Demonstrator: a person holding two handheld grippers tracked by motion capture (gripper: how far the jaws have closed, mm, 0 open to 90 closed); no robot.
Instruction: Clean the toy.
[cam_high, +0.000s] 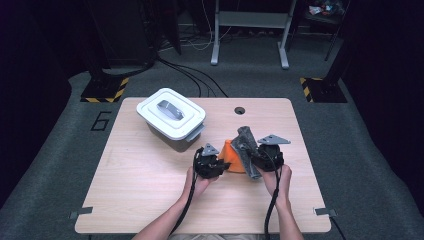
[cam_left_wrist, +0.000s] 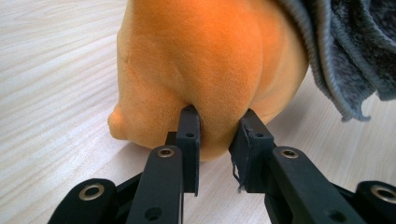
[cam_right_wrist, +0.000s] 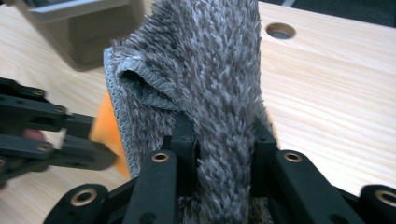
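Where jaws pinch, orange plush (cam_left_wrist: 205, 60) bulges beside shaggy grey cloth (cam_right_wrist: 219, 79).

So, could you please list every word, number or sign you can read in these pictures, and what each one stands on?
"6": a large dark numeral on the grey floor, left of the table.
Yellow-and-black hazard stripes, with no words: on two stand bases on the floor behind the table.
The white-lidded bin, the orange plush and the grey cloth carry no readable text.
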